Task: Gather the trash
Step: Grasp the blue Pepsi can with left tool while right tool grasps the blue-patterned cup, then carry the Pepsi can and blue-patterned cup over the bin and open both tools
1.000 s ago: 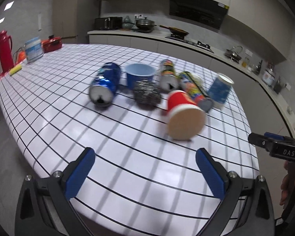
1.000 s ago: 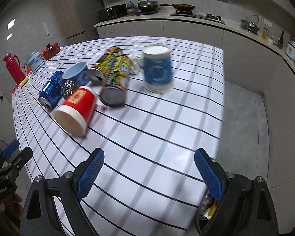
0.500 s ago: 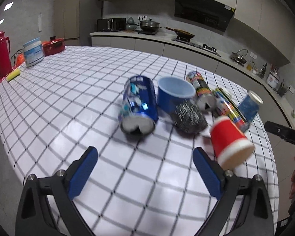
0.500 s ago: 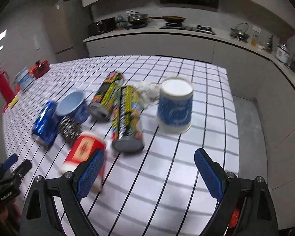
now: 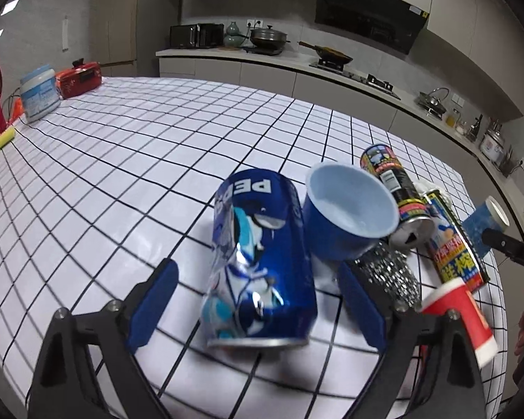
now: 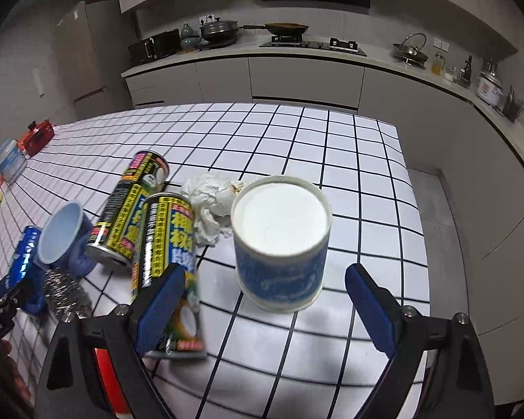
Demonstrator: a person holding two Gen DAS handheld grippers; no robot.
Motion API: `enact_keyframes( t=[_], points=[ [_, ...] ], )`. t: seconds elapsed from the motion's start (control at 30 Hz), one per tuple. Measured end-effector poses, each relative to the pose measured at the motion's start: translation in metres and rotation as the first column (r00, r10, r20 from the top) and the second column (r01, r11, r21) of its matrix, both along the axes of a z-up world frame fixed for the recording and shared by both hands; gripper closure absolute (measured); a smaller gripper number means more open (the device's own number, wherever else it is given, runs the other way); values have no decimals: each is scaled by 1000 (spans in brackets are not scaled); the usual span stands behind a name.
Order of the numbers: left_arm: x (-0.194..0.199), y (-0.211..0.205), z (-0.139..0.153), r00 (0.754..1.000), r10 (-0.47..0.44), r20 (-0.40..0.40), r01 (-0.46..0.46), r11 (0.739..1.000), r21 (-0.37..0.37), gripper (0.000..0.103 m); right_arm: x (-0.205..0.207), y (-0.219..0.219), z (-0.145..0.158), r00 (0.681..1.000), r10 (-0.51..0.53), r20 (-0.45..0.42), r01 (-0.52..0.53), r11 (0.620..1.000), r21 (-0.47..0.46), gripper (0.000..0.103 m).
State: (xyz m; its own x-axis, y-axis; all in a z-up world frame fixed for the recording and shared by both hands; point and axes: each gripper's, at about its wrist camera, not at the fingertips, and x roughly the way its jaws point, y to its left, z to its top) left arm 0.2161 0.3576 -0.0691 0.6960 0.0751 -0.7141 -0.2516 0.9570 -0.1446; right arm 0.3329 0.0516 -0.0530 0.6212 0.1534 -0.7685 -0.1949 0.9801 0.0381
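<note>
Two close downward wrist views, shared blue cup

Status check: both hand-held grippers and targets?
Left hand-held gripper open, closing around the dented blue can. Right hand-held gripper open before the blue-white cup. Nothing held.

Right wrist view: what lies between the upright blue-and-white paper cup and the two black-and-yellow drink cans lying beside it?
A crumpled white tissue lies between the blue-and-white paper cup and the black-and-yellow drink cans, seen in the right wrist view.

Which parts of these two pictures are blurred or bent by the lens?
Left wrist view: the blue can is smeared at its near end, and the table grid lines curve. Right wrist view: the near yellow can blurs low down; the white-lidded tub is sharper.
</note>
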Motion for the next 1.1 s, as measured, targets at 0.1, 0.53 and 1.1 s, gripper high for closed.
enact_keyframes(
  t=[0.1,0.53,1.1],
  points=[
    [5,0,-2,1000,-8,-8,8,1000,10,13,9,0,-5,1000,-7,-7,7,1000,1,9],
    [1,7,-2,1000,-9,-1,9,1000,-12,41,18,-4,-13,1000,-23,-10,23,999,23,41],
    [-45,-28,21,999,-26,40,26,1000,-2,50,-53,-21,26,998,45,49,-47,997,59,41]
  ],
)
